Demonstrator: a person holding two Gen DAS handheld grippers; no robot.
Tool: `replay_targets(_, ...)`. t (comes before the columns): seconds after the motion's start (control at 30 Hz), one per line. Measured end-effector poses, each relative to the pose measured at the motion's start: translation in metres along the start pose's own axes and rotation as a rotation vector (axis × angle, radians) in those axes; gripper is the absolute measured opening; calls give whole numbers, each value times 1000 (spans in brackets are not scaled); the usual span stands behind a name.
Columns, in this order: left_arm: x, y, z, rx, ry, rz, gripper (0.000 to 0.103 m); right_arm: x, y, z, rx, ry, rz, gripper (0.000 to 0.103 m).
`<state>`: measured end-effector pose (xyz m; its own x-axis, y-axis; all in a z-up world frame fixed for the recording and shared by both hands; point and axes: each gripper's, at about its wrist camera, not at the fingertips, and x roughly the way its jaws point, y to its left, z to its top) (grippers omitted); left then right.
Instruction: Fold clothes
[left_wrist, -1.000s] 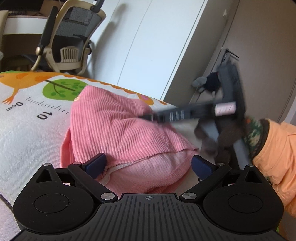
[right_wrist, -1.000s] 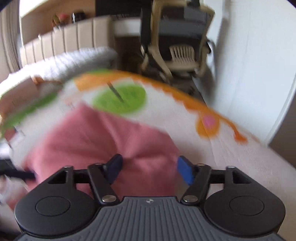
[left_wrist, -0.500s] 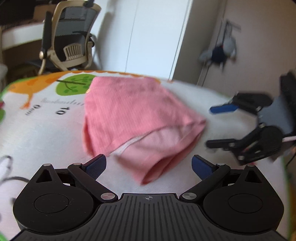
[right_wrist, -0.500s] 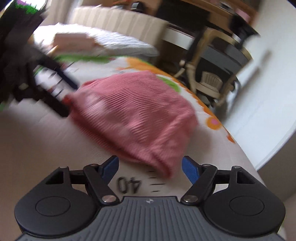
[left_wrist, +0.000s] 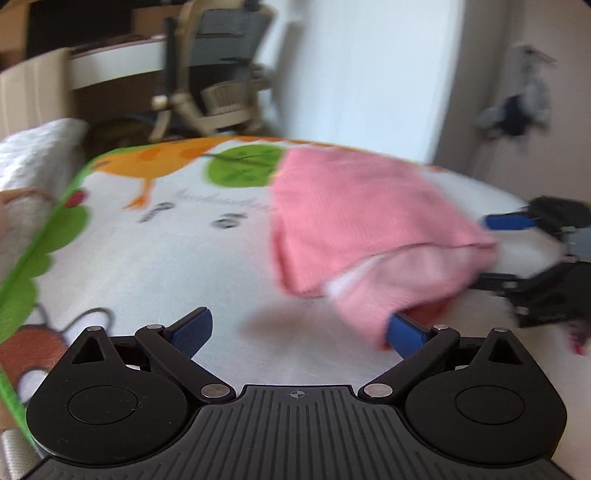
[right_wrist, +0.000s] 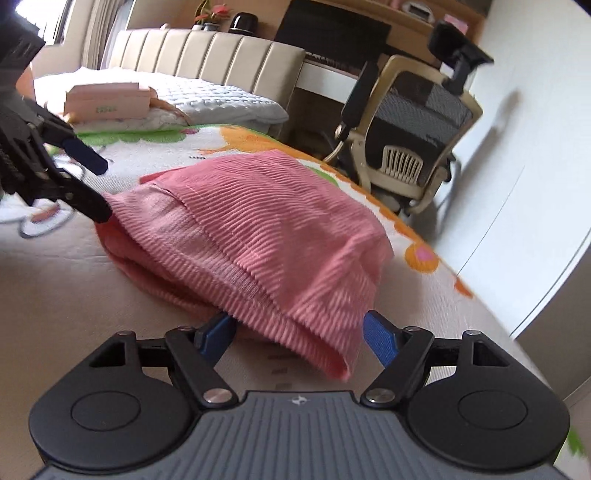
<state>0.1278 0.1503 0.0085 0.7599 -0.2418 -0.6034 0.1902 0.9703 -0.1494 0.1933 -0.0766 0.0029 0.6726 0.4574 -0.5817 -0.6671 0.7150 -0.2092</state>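
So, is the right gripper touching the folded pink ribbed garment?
Cannot tell. In the right wrist view the pink ribbed garment overhangs the open right gripper, hiding its left finger; neither contact nor gap shows plainly.

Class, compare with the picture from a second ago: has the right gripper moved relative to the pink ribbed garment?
Yes. The right gripper has backed off toward the pink ribbed garment's near edge, away from the office chair.

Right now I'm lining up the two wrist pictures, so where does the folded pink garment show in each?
Left wrist: pink garment right of centre, its near corner over the left gripper's right finger.
Right wrist: pink garment centre, its near edge draped between the right gripper's open fingers.
Shared landmark: office chair beyond the printed mat.
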Motion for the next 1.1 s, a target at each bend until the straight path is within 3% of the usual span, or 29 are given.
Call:
replay_targets(0.07,-13,-5,4,4,-40,-113,101,-15,-20,1,133,-12,80,76)
replay_targets(0.13,-13,-6,13,-25,-84,-174,101,-22,-43,5,305,-30,140,76)
replay_targets(0.17,-8,-4,17,-55,-94,-178,101,-22,-55,7,395,-39,164,76)
replay_targets(0.23,9,6,25,-139,-104,-110,101,-16,-74,7,563,-56,204,76)
replay_targets(0.33,32,33,24,-337,-74,-59,101,4,-83,6,658,-53,175,75)
replay_targets(0.43,45,55,16,-482,-56,-57,101,26,-79,2,667,-4,161,65)
replay_targets(0.53,49,60,13,-510,-60,-89,99,34,-70,-1,665,25,171,44)
replay_targets(0.57,48,60,14,-509,-66,-106,95,33,-70,1,659,15,171,35)
replay_targets(0.6,47,59,16,-507,-70,-141,69,31,-70,3,652,4,171,27)
replay_targets(0.63,45,56,18,-491,-75,-154,51,29,-71,6,641,-9,164,26)
replay_targets(0.67,43,52,19,-473,-80,-163,51,28,-71,7,628,-13,154,26)
replay_targets(0.8,33,41,23,-410,-101,-183,38,26,-69,11,588,-10,124,26)
replay_targets(0.9,19,38,23,-393,-142,-160,39,27,-66,10,566,-7,115,26)
replay_targets(0.97,8,33,25,-356,-176,-143,46,27,-63,9,552,-5,109,26)
replay_targets(1.03,0,22,27,-288,-177,-181,72,28,-61,9,538,-3,103,26)
replay_targets(1.1,-1,7,24,-199,-139,-216,83,28,-59,8,523,-1,98,26)
